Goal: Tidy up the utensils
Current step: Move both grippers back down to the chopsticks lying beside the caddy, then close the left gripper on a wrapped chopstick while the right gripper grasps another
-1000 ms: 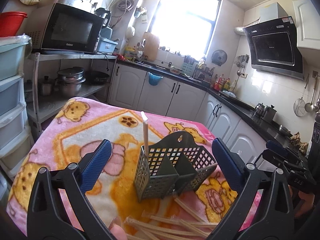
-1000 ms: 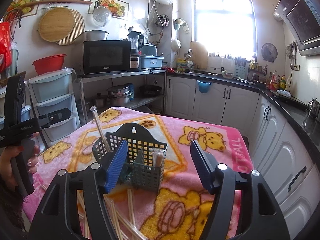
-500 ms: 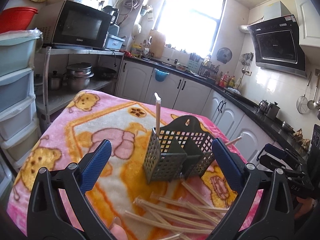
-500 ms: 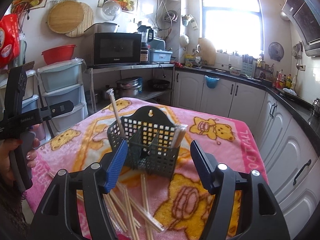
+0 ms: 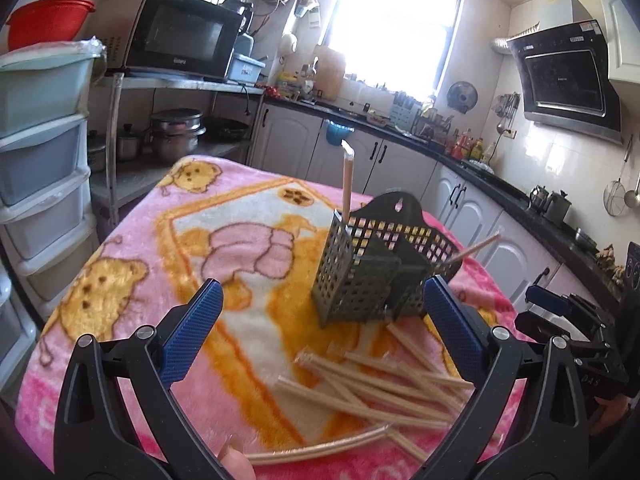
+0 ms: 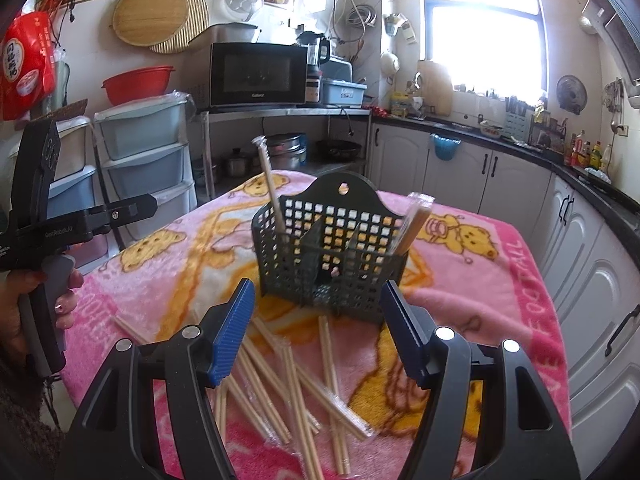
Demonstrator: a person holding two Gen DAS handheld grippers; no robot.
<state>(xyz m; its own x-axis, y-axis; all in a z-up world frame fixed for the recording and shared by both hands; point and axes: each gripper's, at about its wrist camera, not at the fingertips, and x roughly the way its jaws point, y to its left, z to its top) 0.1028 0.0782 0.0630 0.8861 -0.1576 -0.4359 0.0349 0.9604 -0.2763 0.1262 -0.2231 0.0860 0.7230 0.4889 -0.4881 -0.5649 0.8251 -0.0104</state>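
Observation:
A dark perforated utensil caddy (image 5: 372, 268) (image 6: 332, 252) stands upright on a table under a pink bear-print blanket (image 5: 192, 248) (image 6: 480, 280). One wrapped chopstick pair (image 5: 346, 178) (image 6: 272, 188) stands in its left compartment, another (image 5: 476, 246) (image 6: 416, 224) leans in the right one. Several wrapped chopstick pairs (image 5: 384, 384) (image 6: 296, 376) lie loose in front of the caddy. My left gripper (image 5: 320, 332) hangs open above the pile, nothing between its blue pads. My right gripper (image 6: 320, 336) is also open and empty, over the same pile.
A shelf with a microwave (image 5: 180, 34) (image 6: 256, 74) and pots, plus stacked plastic drawers (image 5: 40, 152) (image 6: 148, 152), stands left of the table. White cabinets (image 5: 400, 168) (image 6: 580, 240) run along the back and right. A hand (image 6: 40, 300) holds the left gripper's handle.
Both grippers have sunk and tipped downward, bringing more of the loose chopsticks into view. Their jaws stay as wide as before. The caddy and its chopsticks have not moved.

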